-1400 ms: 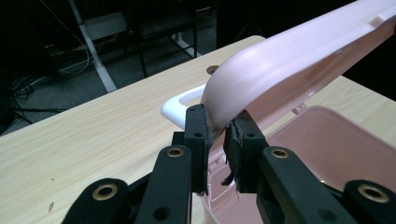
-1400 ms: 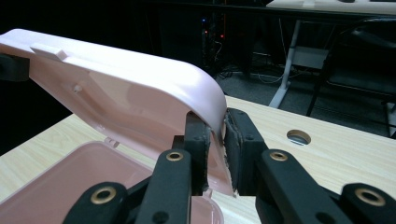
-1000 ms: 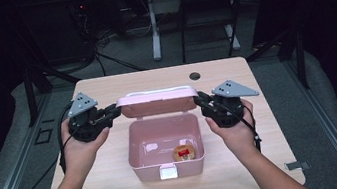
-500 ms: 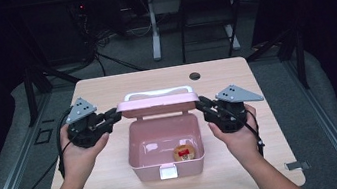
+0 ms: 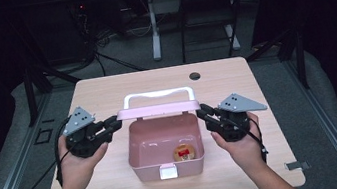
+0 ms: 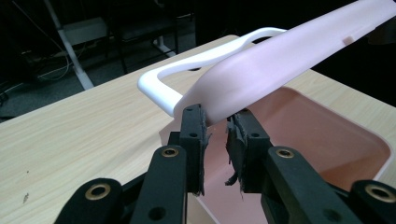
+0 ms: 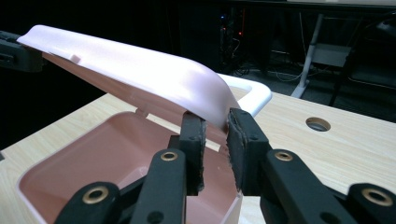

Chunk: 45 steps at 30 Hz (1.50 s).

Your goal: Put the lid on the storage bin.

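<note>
While the lid [image 5: 158, 110] is raised, its end edges are lightly pinched between the opening left gripper [image 6: 215, 122] and right gripper [image 7: 215, 122] jaws.

The small red-and-tan item [image 5: 184, 152] on the floor of the pink box [image 5: 137, 149] is too small to identify. The raised lid [image 5: 158, 110] hides the box's rear wall and hinge. In the left gripper view the lid's [image 6: 289, 56] far end runs off the frame — whether the pads press on its corner cannot be told.
</note>
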### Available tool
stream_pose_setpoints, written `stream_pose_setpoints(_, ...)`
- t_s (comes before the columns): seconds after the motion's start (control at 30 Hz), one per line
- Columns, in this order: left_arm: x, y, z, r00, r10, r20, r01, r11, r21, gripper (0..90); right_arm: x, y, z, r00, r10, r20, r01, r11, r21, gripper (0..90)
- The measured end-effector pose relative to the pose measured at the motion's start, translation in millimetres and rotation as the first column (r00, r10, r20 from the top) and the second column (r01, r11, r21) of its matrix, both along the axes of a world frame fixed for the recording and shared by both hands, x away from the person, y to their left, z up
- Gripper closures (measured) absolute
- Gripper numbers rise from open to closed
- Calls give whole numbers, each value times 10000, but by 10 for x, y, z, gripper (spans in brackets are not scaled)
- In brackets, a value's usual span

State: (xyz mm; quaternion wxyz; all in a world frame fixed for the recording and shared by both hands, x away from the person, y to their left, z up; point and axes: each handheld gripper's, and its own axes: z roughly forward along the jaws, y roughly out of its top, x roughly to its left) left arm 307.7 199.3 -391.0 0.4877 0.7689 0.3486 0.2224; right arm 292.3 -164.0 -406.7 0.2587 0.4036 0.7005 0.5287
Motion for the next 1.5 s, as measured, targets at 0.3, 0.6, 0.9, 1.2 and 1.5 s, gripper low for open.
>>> stream_pose_setpoints(0.3,-103,24,-85,9998,-204,18,204,9998,-85,748,-97,-22,-80,9998,187,-73,-187,9998,-50,753)
stream_pose_setpoints(0.6,-173,38,-149,9997,-245,-4,245,9997,-24,745,-169,-30,-150,9994,308,-165,-308,9995,-8,754)
stream_pose_setpoints(0.9,-268,56,-234,9994,-331,-56,331,9994,-29,738,-253,-44,-214,9987,449,-228,-455,9987,-240,767)
stream_pose_setpoints(1.2,-351,66,-357,9991,-412,-80,412,9991,48,735,-332,-74,-326,9968,621,-506,-629,9979,-149,772)
stream_pose_setpoints(1.5,-426,51,-498,9988,-386,-314,392,9990,208,732,-408,-100,-451,9942,740,-775,-746,9972,-45,766)
